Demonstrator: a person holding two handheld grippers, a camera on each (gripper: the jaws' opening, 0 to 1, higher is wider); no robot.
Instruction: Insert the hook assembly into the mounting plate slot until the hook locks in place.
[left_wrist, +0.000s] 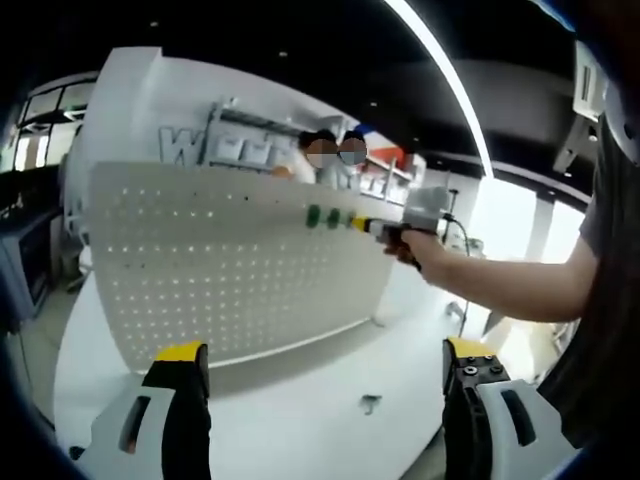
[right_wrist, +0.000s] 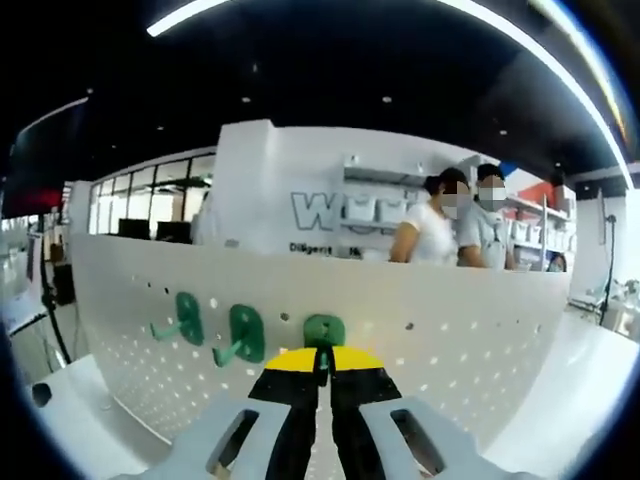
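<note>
A white pegboard (left_wrist: 230, 270) stands upright on a white table (left_wrist: 300, 420). In the right gripper view, two green hooks (right_wrist: 187, 318) (right_wrist: 245, 335) hang on the pegboard (right_wrist: 450, 330), pegs pointing outward. Just right of them, my right gripper (right_wrist: 322, 362) is shut on a third green hook (right_wrist: 323, 328), whose back plate is at the board face. The left gripper view has my right gripper (left_wrist: 362, 225) held by a hand against the board's upper right, beside the green hooks (left_wrist: 313, 215). My left gripper (left_wrist: 325, 352) stands open in front of the board, holding nothing.
A small grey metal piece (left_wrist: 370, 403) lies on the table in front of the board. The person's forearm (left_wrist: 500, 285) reaches in from the right. Two people (right_wrist: 460, 225) stand behind the board by wall shelves.
</note>
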